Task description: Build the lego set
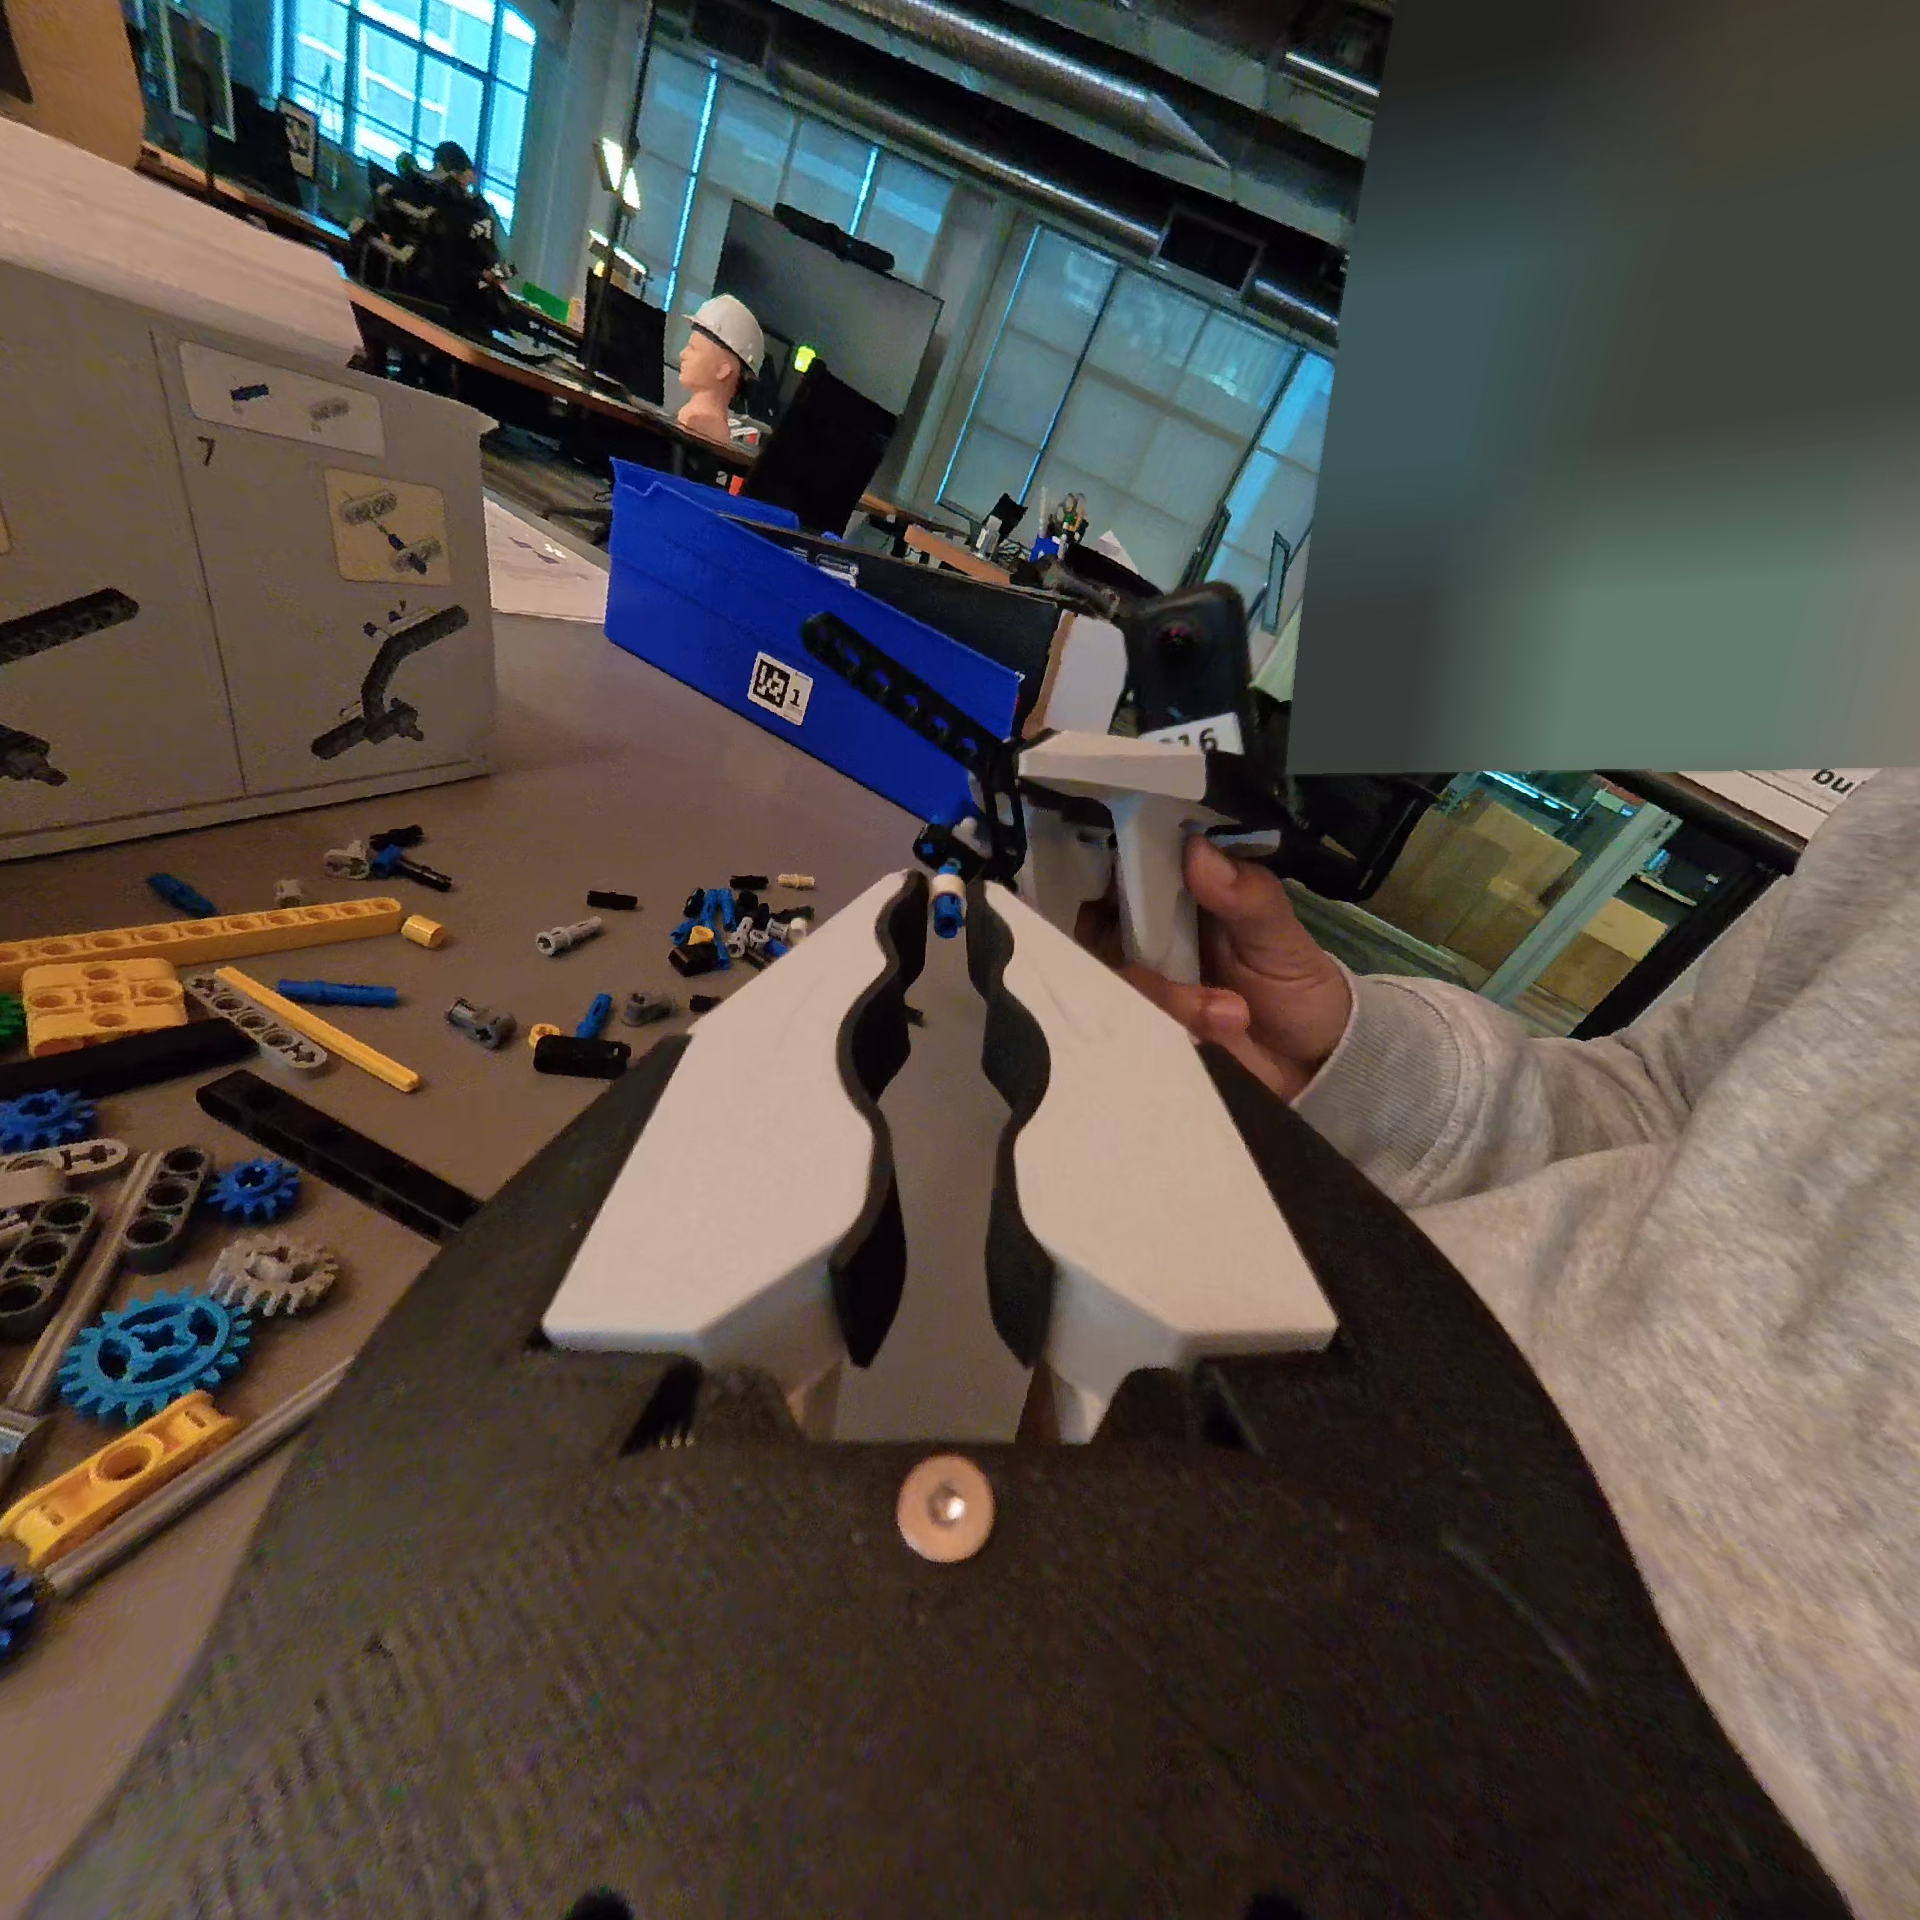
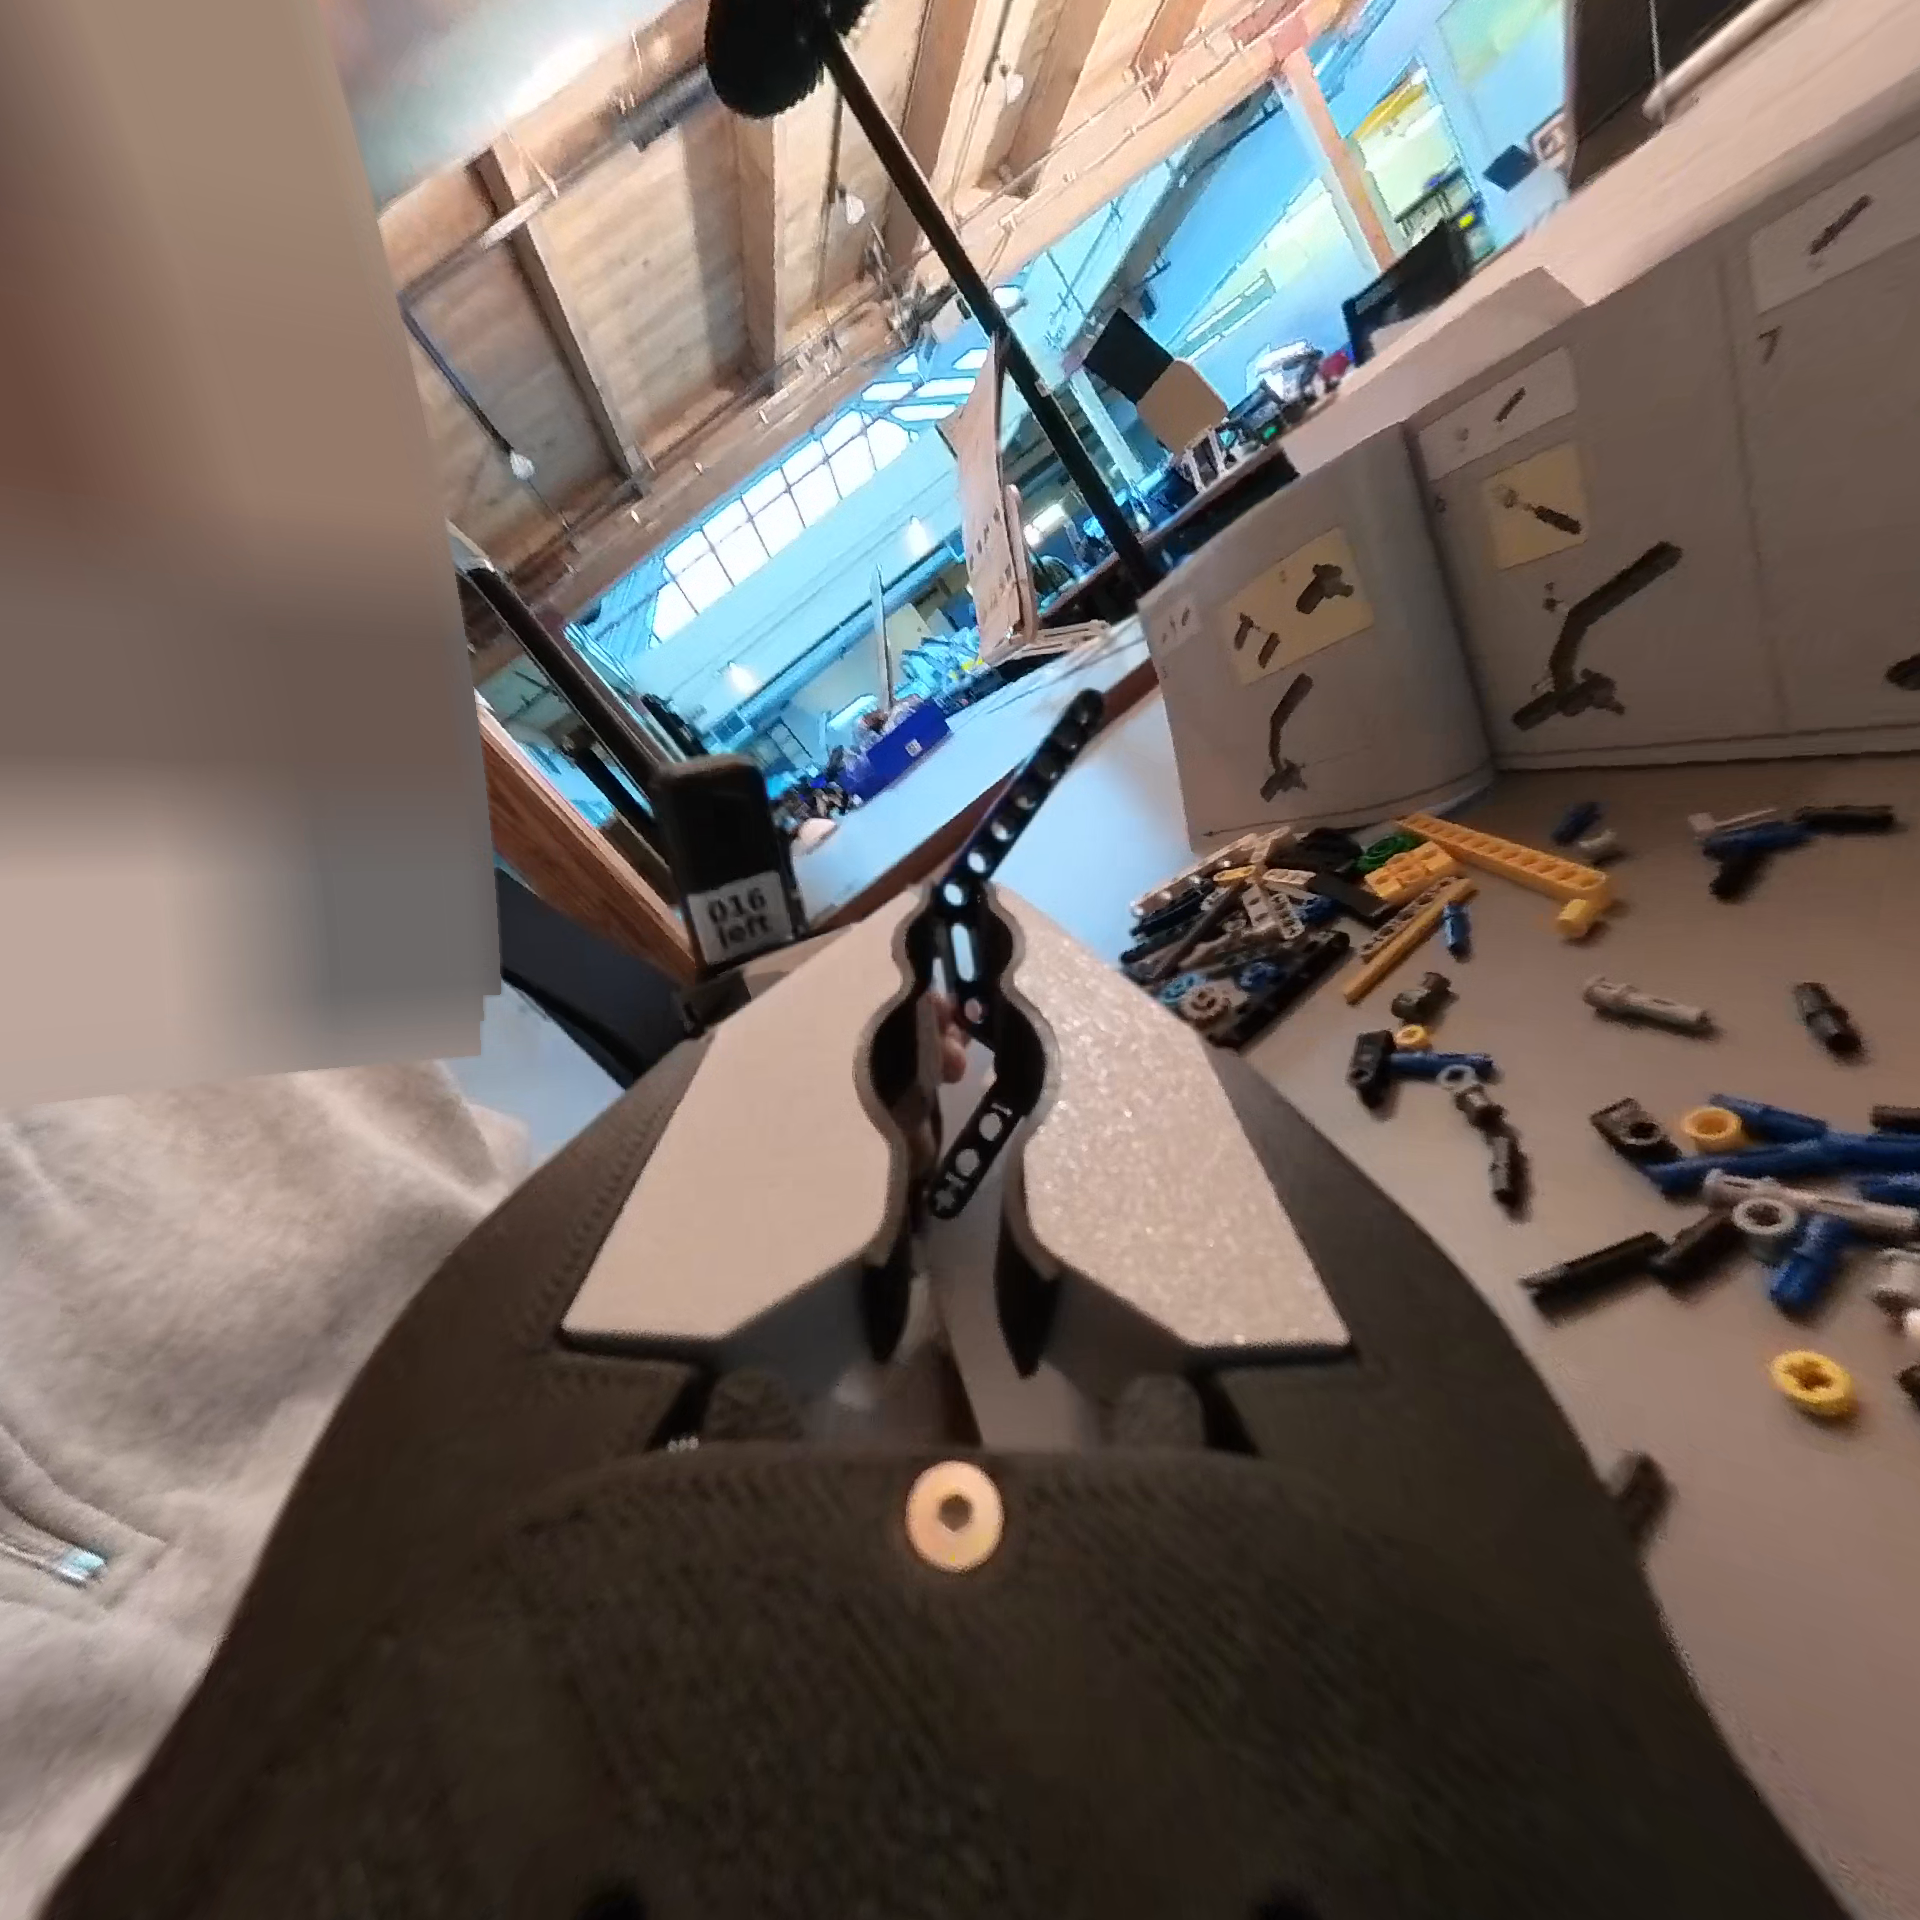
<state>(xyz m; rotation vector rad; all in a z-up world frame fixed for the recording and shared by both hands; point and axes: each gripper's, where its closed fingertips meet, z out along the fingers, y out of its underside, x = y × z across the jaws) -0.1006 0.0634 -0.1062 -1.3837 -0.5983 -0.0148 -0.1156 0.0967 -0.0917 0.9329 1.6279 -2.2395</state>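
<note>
Holding both pieces mid-air above the worktop [image 1: 644,727]: right tongs [image 2: 961,935] clamped on a bent black beam [image 2: 1023,790], long axis running up and away past the tips. Left tongs [image 1: 943,904] pinched together on a small blue-and-white pin [image 1: 945,902], just beside the beam's lower end, probably for insertion; loose parts [image 1: 208,1039] lie below-left.

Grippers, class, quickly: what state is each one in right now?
Left gripper: closed on a small blue-and-white pin.
Right gripper: closed on a bent black beam.
</note>
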